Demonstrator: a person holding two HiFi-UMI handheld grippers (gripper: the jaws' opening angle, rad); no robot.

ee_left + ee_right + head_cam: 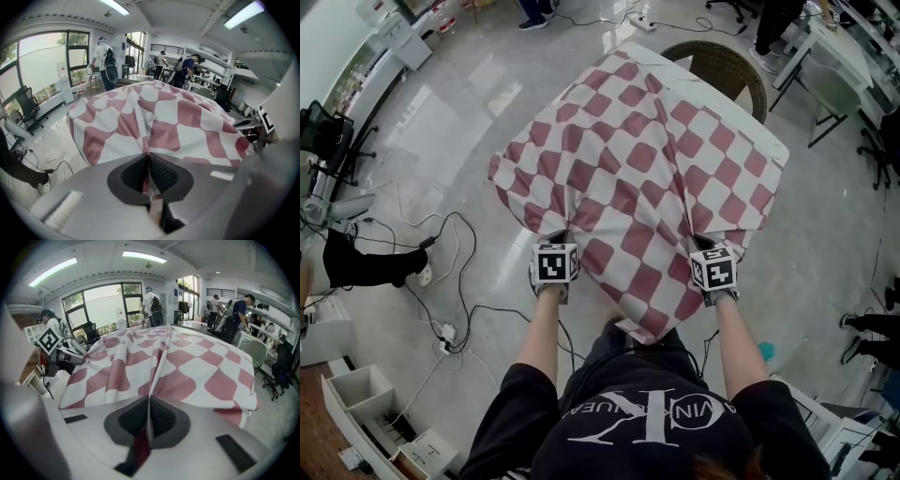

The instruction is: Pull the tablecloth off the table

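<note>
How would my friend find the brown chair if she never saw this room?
Find the table in the middle of the room, under the red-and-white checked tablecloth. The chair stands at its far side, partly hidden behind the table's corner. It is brown, woven and round-backed, unlike the plain pale chair nearby.

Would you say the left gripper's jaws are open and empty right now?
No, the left gripper is shut on a pinched fold of the red-and-white tablecloth.

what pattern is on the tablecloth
The tablecloth has a red and white check pattern, like a chessboard, clearest in the head view.
</note>
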